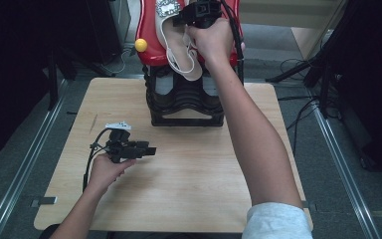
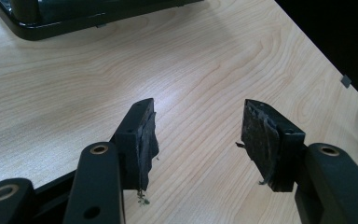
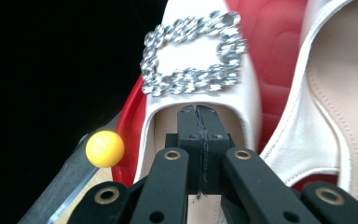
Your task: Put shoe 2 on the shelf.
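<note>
Table [image 1: 189, 199]: rack [image 1: 186, 102] stands at its far edge, centre. Tray [image 1: 146, 30] sits on top of the rack. 2 shoes lie side by side in the tray, 1st shoe [image 3: 200, 79] left of the 2nd shoe [image 3: 335, 116] in the right gripper view. Ball [image 1: 141, 45] at the tray's left edge. Right gripper [image 3: 198, 114] tips inside the 1st shoe's opening, behind its buckle [image 3: 191, 58]. Left gripper [image 1: 151, 150] over the table's near left part, in front of the rack.

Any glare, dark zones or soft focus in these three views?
High view: table evenly lit, both sides of the frame nearly black. Left gripper view: pale glare patch on the wood ahead of the fingers, grain sharp. Right gripper view: left side black, buckle throws sparkly highlights, yellow ball slightly soft.
</note>
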Motion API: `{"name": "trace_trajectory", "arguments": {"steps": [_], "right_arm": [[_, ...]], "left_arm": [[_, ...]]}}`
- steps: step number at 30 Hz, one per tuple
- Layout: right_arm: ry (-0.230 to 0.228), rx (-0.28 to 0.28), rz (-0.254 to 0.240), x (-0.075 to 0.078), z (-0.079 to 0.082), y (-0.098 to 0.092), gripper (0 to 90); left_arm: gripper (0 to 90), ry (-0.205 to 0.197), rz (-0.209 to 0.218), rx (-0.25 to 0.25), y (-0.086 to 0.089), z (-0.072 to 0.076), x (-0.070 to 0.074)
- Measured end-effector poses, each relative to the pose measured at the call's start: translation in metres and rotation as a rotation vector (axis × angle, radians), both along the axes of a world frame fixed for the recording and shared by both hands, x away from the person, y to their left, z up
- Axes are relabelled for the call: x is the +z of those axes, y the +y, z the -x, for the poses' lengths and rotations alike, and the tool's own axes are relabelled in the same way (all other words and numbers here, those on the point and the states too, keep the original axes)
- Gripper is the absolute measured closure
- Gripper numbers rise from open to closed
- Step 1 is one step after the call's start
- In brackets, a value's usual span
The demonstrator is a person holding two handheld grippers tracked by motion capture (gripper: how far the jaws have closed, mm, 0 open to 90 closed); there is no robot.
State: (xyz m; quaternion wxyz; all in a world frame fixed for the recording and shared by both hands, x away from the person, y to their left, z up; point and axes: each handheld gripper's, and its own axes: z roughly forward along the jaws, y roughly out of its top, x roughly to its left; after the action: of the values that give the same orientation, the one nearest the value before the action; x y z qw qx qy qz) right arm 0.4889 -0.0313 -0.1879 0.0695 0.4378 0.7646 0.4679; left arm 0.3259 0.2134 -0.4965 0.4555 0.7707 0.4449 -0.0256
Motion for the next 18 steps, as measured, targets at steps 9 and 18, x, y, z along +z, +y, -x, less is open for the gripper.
{"name": "trace_trajectory", "arguments": {"steps": [9, 18], "right_arm": [[-0.003, -0.033, 0.021, -0.004, -0.005, 0.014, 90.0], [-0.003, -0.104, -0.04, -0.002, -0.009, 0.01, 90.0]], "left_arm": [[44.9, 0.002, 0.005, 0.003, 0.001, 0.0, 0.0], [44.9, -0.002, 0.005, 0.005, 0.002, 0.0, 0.001]]}}
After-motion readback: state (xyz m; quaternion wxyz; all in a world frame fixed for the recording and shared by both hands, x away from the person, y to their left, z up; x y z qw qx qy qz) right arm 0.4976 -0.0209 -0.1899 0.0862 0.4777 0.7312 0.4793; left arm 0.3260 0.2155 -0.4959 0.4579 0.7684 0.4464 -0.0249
